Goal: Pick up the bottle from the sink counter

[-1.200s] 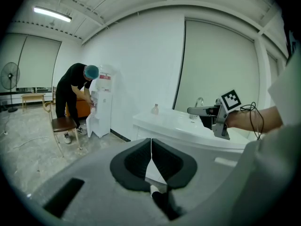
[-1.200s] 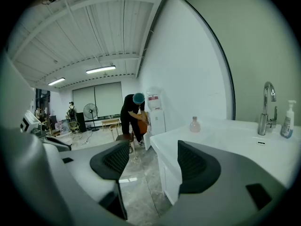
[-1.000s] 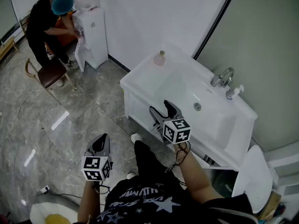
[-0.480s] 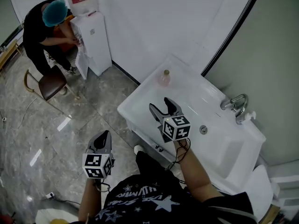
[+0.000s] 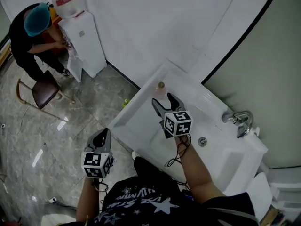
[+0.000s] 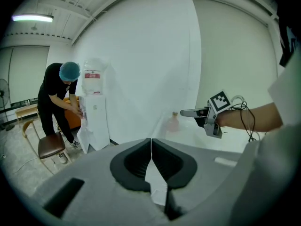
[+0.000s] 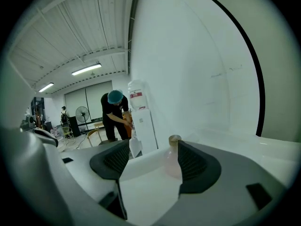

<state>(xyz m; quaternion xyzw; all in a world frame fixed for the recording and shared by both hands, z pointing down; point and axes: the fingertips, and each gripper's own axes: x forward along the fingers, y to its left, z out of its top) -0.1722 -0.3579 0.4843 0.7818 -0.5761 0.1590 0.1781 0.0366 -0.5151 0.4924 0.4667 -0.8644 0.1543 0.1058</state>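
Bottle (image 7: 174,158) upright, just beyond spread right tongs (image 7: 151,166)

sink counter (image 5: 137,120): glossy white | bottle (image 5: 160,93): translucent pink plastic | faucet (image 5: 236,117): shiny metal | floor (image 5: 47,135): polished stone

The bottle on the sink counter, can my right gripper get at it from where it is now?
Probably yes. The right gripper is open and pointed at the bottle, which shows through the gap between its jaws, off to one side. Nothing else stands on the counter around the bottle, so the way looks free.
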